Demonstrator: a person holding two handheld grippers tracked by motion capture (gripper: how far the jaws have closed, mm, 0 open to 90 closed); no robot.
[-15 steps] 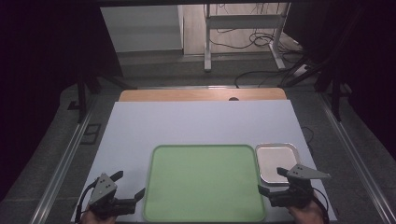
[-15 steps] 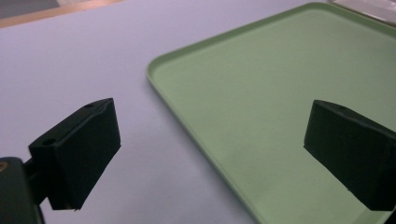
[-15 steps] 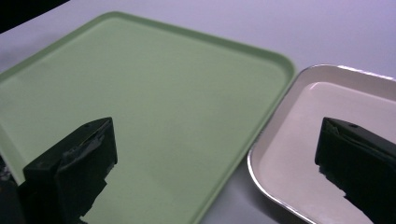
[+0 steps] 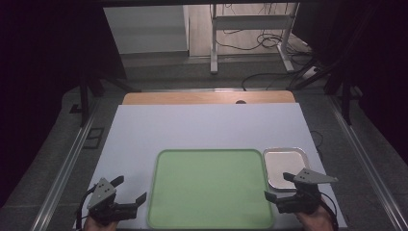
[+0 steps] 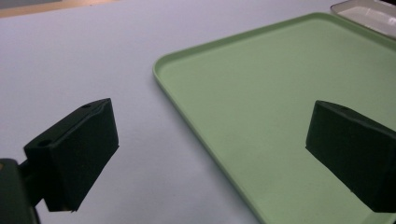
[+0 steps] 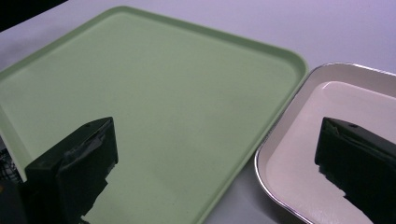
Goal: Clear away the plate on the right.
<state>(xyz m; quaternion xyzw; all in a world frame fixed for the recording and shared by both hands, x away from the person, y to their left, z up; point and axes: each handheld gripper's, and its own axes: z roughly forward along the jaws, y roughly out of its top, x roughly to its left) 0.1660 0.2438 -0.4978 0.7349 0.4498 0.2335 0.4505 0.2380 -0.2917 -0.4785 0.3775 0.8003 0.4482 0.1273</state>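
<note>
A flat green tray (image 4: 210, 187) lies at the near middle of the white table top, with nothing on it. A small metal tray (image 4: 285, 166) sits against its right side, also bare. My left gripper (image 4: 129, 190) rests at the near left, open, one jaw over the white surface and the other over the green tray's (image 5: 280, 107) left edge. My right gripper (image 4: 279, 186) is at the near right, open, straddling the seam between the green tray (image 6: 154, 102) and the metal tray (image 6: 327, 140). Nothing sits between either pair of jaws.
The white table top (image 4: 202, 127) stretches bare beyond the trays to a wooden strip (image 4: 207, 97) at the far edge. Metal rails (image 4: 72, 159) run along both sides. Cables and a stand's legs (image 4: 250, 38) lie on the floor behind.
</note>
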